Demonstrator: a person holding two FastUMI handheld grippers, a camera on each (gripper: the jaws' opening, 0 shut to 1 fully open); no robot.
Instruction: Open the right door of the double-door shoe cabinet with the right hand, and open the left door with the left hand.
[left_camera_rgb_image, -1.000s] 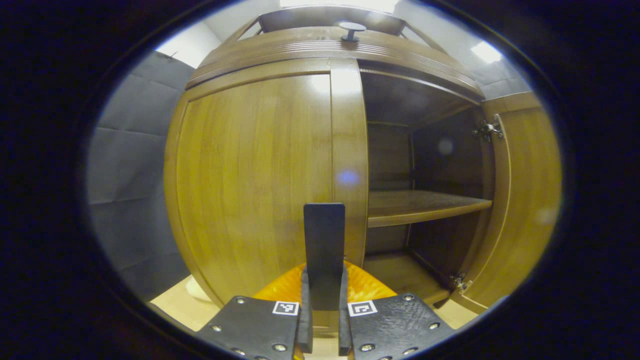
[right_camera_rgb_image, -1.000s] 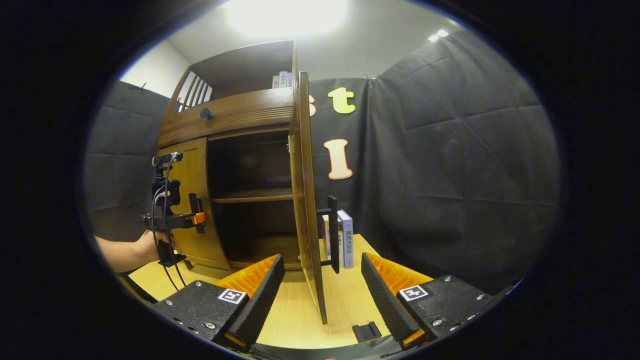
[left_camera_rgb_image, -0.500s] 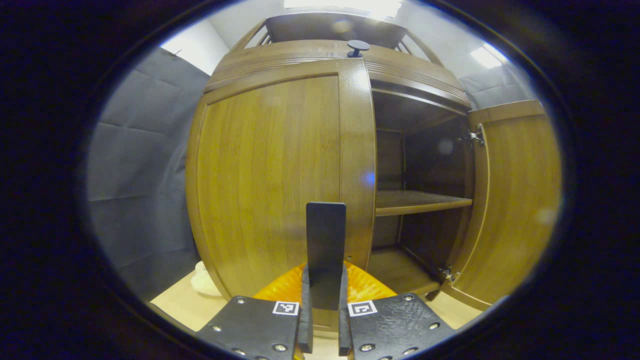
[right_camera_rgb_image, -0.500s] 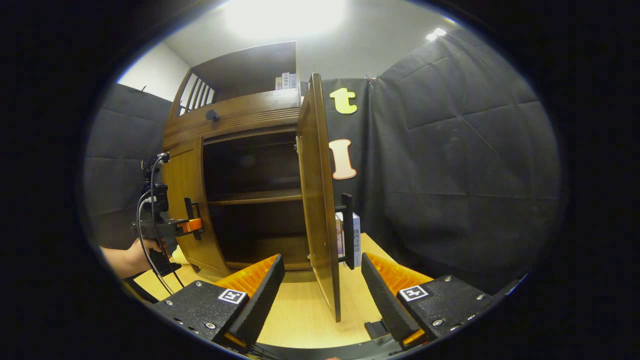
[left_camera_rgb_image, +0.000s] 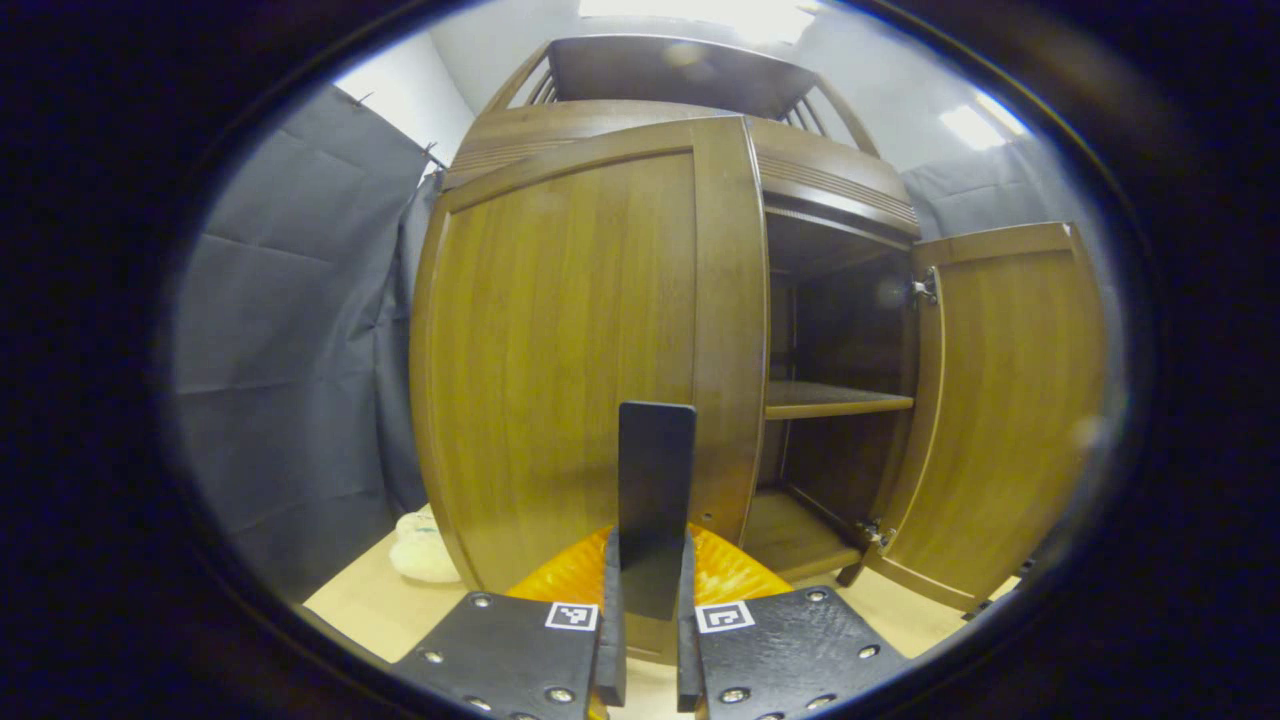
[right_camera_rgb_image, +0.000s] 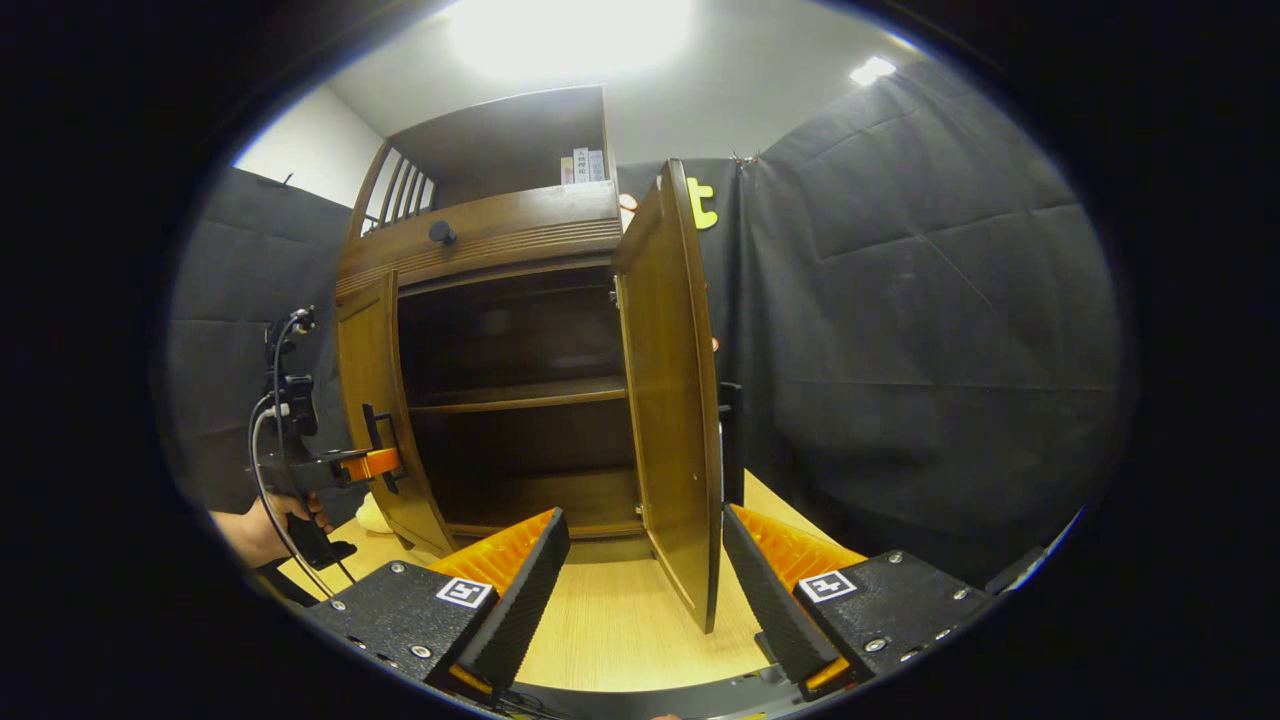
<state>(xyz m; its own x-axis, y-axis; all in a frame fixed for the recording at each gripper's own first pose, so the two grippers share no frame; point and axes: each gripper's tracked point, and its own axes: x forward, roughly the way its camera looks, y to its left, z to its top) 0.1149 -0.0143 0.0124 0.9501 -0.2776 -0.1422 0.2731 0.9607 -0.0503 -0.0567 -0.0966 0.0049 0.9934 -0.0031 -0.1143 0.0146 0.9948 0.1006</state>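
On the wooden cabinet (right_camera_rgb_image: 500, 240), left gripper (left_camera_rgb_image: 647, 600) clamps the left door's (left_camera_rgb_image: 560, 350) flat upright handle (left_camera_rgb_image: 655, 480); right gripper (right_camera_rgb_image: 640, 590) gapes.

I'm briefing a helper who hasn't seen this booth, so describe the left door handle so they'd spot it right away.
Start at the wooden shoe cabinet on the table. Its left door is swung partly out. The left door handle is the dark upright bar by that door's free edge, clamped in the left gripper, while the right door's handle stands free.
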